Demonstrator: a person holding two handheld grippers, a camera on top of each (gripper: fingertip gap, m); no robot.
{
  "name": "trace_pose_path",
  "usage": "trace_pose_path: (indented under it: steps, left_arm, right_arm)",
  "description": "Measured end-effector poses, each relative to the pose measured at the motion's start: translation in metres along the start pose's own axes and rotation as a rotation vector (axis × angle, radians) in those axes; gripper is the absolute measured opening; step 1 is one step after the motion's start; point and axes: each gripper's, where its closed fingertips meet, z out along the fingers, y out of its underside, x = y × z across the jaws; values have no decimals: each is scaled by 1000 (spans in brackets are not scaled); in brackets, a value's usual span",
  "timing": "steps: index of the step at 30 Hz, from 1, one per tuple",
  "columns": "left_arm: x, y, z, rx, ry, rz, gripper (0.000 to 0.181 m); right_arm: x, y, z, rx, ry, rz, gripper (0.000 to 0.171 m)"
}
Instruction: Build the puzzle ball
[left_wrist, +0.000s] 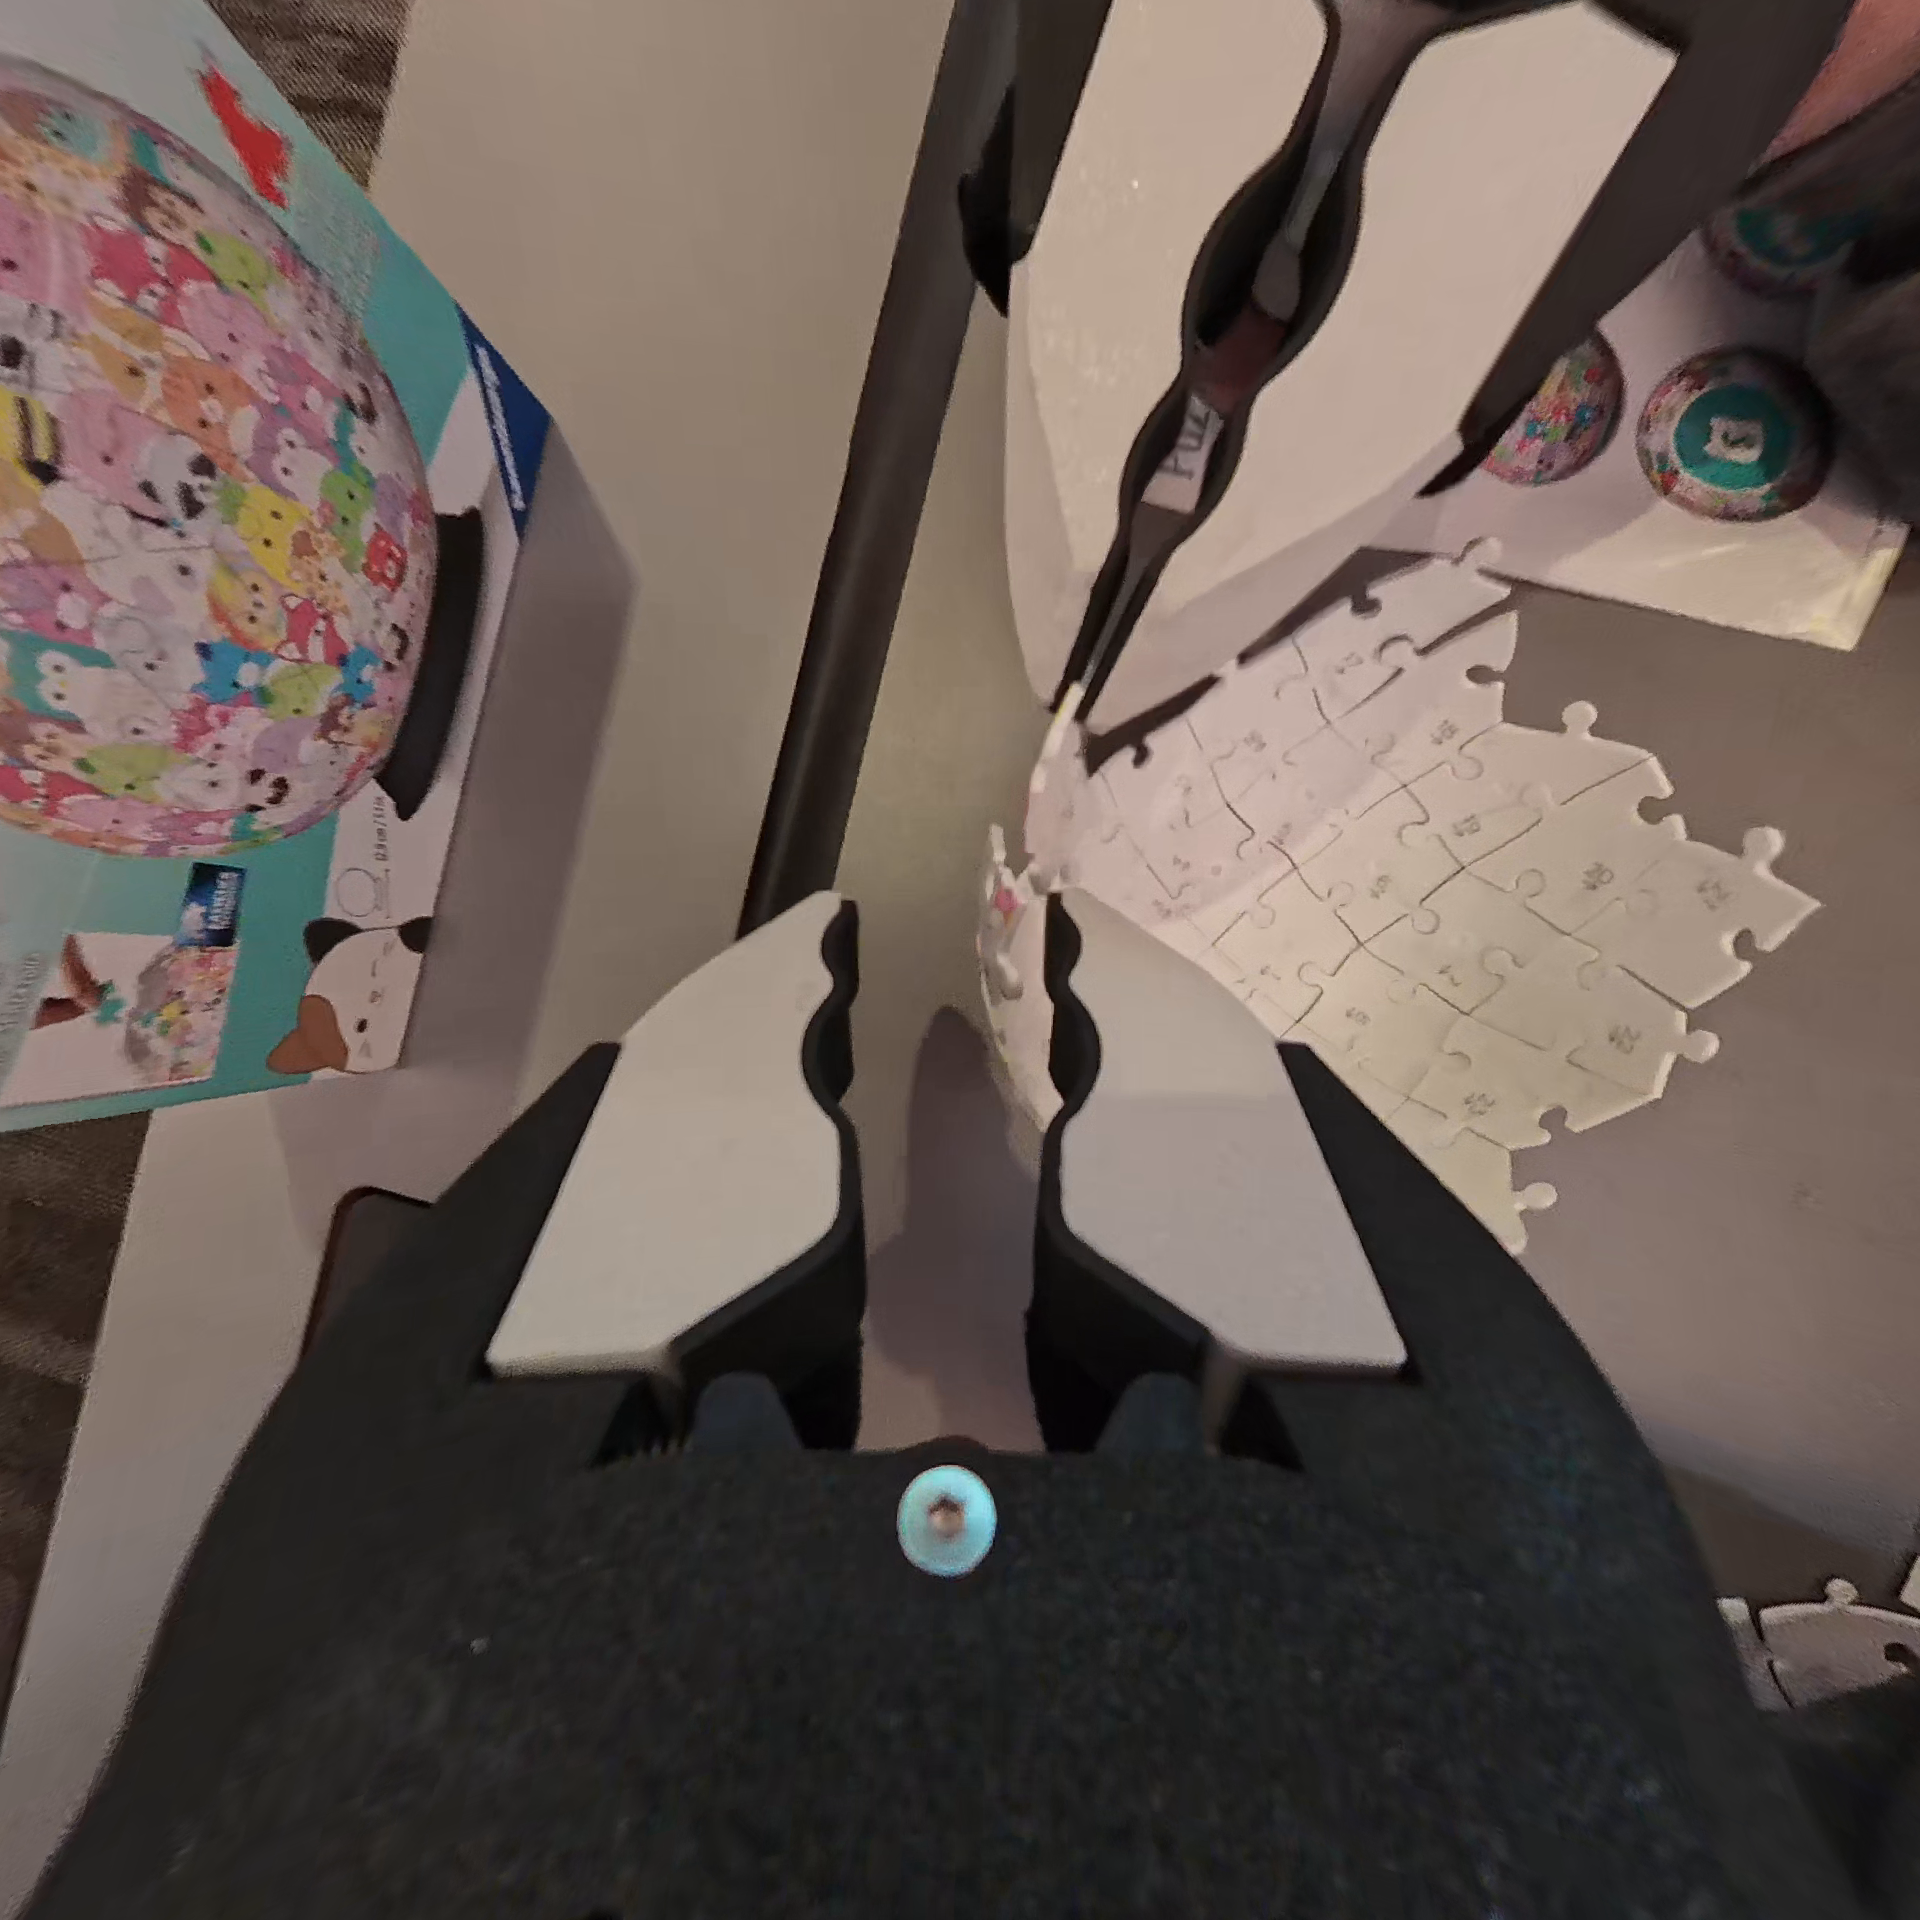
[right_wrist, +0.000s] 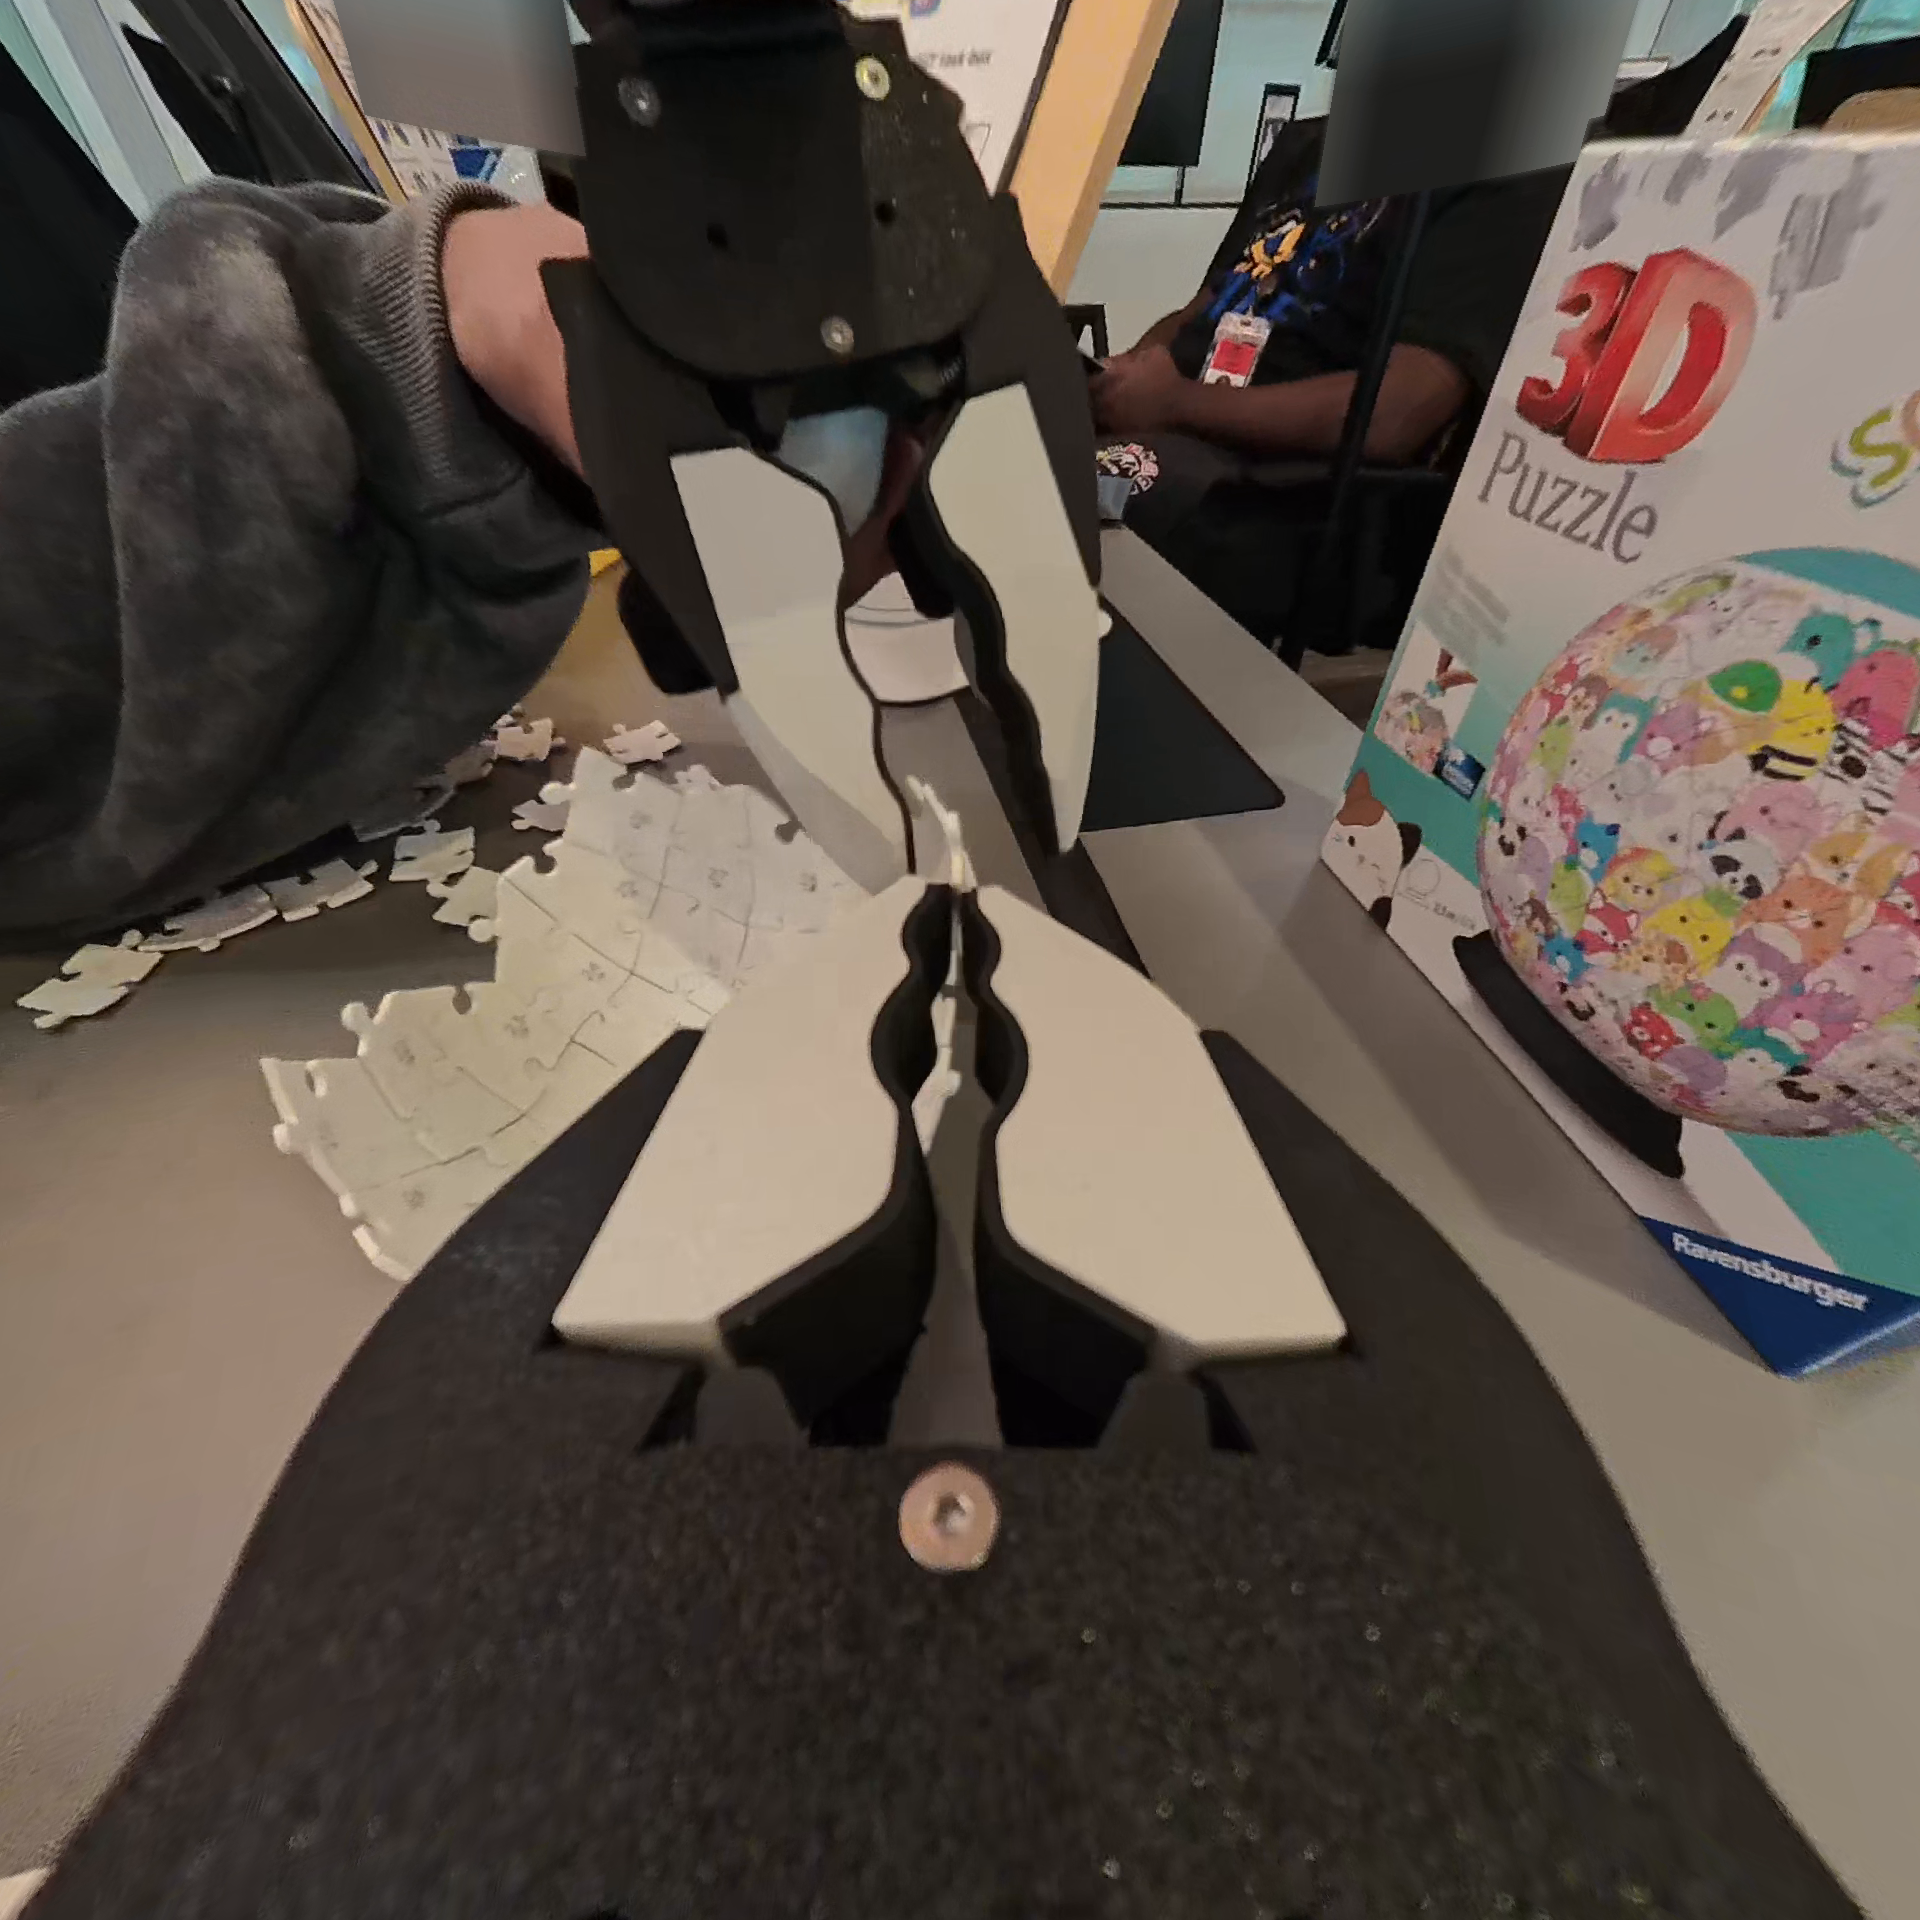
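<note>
Right wrist view shows the right gripper (right_wrist: 961, 904) pinching a white puzzle piece (right_wrist: 948, 831) upright above the grey table (right_wrist: 156, 1299). Opposite it, the left gripper (left_wrist: 951, 914) is spread, beside the assembled puzzle section (left_wrist: 1455, 914); the puzzle box (right_wrist: 1662, 727) stands far right.

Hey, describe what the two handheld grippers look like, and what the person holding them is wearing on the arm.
Both grippers, left and right, match: a rough black body with a round silver screw in the middle and two pale grey fingers lined with wavy black pads. No cables show. The arm behind the left gripper wears a mottled grey sleeve with a ribbed cuff.
</note>
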Motion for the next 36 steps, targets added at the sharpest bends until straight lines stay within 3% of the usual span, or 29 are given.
trace_pose_path:
  steps: [5,9,13,16,21,36]
  left_arm:
    - [2,-38,-36,221,-11,10,34]
    - [27,-72,-61,401,105,23,33]
    - [31,-82,-78,466,108,44,3]
    - [31,-80,-79,442,115,22,2]
    - [26,-65,-65,315,80,11,2]
    - [38,-60,-44,244,135,16,2]
  right_arm:
    - [-1,-35,-15,118,6,0,2]
    - [-13,-85,-30,314,-45,29,2]
    - [-17,-98,-34,329,-40,13,2]
    - [-19,-97,-33,305,-45,18,3]
    - [-12,-71,-37,26,35,-65,12]
    - [-21,-65,-35,-61,30,-141,3]
